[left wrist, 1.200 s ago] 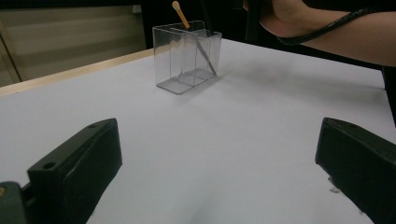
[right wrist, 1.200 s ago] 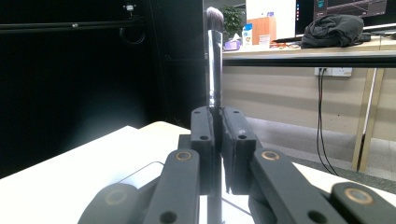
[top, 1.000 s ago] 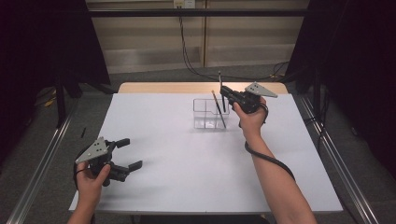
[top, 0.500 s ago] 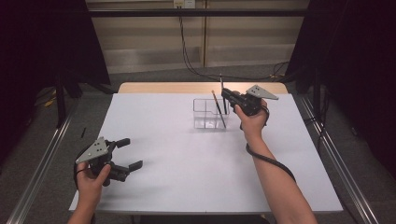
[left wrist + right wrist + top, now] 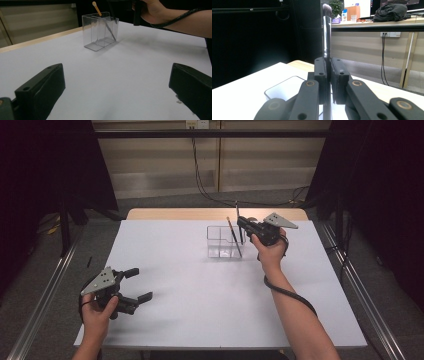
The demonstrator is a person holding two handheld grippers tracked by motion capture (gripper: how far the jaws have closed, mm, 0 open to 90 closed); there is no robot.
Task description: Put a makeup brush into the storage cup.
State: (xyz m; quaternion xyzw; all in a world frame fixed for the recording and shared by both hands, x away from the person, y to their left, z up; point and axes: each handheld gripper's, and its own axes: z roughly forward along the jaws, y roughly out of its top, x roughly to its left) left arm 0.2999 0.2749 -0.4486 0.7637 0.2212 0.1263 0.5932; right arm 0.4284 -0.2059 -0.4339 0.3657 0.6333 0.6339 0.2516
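Observation:
A clear plastic divided box (image 5: 220,249) (image 5: 100,30) stands at the back middle of the white table (image 5: 210,290). A thin stick with an orange tip (image 5: 233,236) (image 5: 96,7) leans inside it. My right gripper (image 5: 241,224) (image 5: 329,65) hovers over the box's right end, shut on an upright brush (image 5: 237,212) (image 5: 327,32) with a silver ferrule and dark bristles on top. The box's rim (image 5: 284,90) lies just below the jaws. My left gripper (image 5: 140,283) (image 5: 116,75) rests open near the front left of the table, with nothing between its jaws.
The right forearm and its cable (image 5: 290,295) cross the table's right half. Dark curtains flank both sides, and metal rails (image 5: 45,290) run along the table's edges. A wooden strip (image 5: 175,213) borders the far edge.

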